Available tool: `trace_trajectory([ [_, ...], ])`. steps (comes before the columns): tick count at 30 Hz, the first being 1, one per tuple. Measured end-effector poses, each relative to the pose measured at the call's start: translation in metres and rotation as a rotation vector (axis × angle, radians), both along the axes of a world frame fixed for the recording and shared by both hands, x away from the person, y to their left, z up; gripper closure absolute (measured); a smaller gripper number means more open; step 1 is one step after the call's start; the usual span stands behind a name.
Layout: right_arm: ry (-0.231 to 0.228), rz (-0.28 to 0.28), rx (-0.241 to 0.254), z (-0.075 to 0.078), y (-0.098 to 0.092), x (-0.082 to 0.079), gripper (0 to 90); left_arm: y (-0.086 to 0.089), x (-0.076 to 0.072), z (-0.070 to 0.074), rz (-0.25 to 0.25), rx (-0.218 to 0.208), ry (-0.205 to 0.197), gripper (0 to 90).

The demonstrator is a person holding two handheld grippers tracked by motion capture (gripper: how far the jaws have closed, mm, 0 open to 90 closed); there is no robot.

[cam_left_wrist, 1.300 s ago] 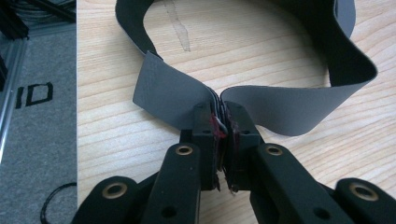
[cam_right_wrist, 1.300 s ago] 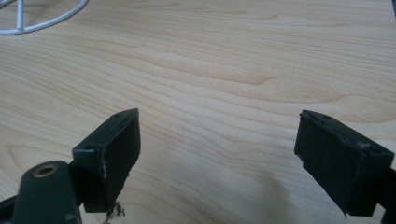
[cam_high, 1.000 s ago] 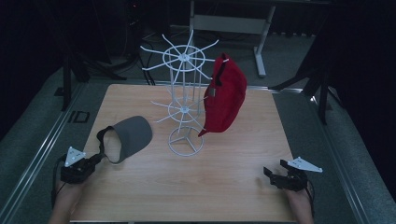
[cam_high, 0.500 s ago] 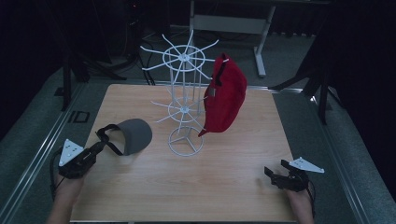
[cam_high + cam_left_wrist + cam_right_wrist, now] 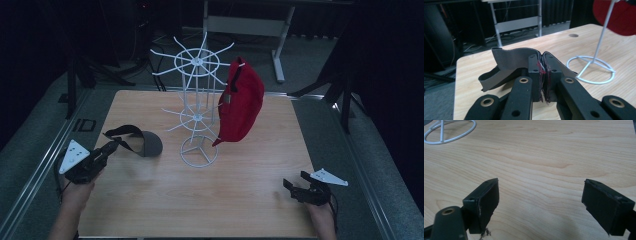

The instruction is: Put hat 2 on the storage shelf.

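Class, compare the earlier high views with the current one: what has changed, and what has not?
The left gripper, shut on the grey cap, has lifted it off the table, the cap tipping up. The right gripper stayed open and still; the red cap still hangs on the white wire rack.

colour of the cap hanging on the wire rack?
Red cap, clearest in the high view.

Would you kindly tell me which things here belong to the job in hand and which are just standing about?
In the job:
- grey cap, clamped in the left gripper
- white rack
- red cap, hanging on the rack

Standing about:
- right gripper, open over bare table
- desk frame behind the table
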State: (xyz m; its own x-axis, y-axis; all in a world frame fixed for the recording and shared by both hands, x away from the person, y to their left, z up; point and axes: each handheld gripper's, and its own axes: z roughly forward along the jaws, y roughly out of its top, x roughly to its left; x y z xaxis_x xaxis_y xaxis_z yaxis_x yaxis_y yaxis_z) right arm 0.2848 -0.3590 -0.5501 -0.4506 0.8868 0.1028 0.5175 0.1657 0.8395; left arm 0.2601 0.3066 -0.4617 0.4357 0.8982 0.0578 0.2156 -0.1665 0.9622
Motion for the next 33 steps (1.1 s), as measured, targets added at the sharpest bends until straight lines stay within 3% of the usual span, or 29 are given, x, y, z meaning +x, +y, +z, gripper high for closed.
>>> trace_trajectory([
  [11,-0.003,0.001,-0.001,0.001,0.0,0.0,14.3,-0.002,-0.009,0.04,-0.051,-0.023,-0.092,86.6],
  [18,-0.002,0.004,0.007,0.001,-0.001,0.0,14.3,-0.004,-0.02,0.067,-0.082,-0.005,-0.133,86.6],
  [26,-0.002,0.011,0.006,0.001,0.001,0.0,14.3,-0.005,-0.033,0.096,-0.154,-0.043,-0.197,86.5],
  [29,-0.002,0.013,0.004,0.001,0.001,0.0,14.3,-0.011,-0.032,0.108,-0.17,-0.046,-0.22,86.5],
  [33,-0.004,0.012,0.007,0.001,0.0,0.0,14.3,-0.021,-0.024,0.127,-0.165,-0.01,-0.233,86.5],
])
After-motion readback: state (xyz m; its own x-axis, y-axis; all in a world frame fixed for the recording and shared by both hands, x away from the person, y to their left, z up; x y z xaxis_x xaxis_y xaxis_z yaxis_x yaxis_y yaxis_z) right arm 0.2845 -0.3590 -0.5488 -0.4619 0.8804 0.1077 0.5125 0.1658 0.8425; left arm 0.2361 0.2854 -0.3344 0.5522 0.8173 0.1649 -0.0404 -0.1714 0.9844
